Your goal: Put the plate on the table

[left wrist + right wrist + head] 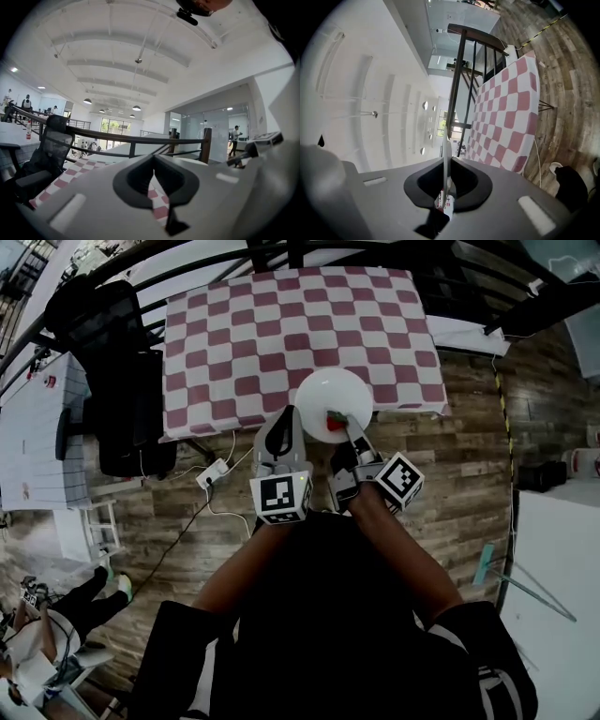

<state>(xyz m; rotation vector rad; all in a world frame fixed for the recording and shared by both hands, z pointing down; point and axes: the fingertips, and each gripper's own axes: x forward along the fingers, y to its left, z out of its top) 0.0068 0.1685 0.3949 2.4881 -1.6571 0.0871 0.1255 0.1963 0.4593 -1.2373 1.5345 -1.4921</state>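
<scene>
Grips the white plate (328, 395) by its near rim with the right gripper (345, 425), jaws pinched on the thin edge; in the right gripper view, shows up edge-on as a narrow white sliver running up from between the two dark pads, with a small red-and-white patch low at the grip; holds it roughly flat above the near edge of the table (281, 324), far half over the red-and-white checked cloth (375, 306), near half out past the edge above the wooden floor (469, 456); impossible to tell from above whether it touches the cloth or hangs just clear; carries the left gripper (283, 423) just beside the plate's left rim, apart from it or barely brushing it, hard to say which; jaws there drawn together with only a slim slit below the tips, nothing between them, checked cloth visible through the slit in the left gripper view; marker cube (281, 498) on the left gripper and marker cube (401, 481) on the right one both turned up toward the head camera, side by side, near each other; black office chair (122, 399) hard against the table's left side; white power strip (214, 472) with trailing cables on the floor, near the table's front left corner; dark railing (131, 139) beyond the far edge of the table.
</scene>
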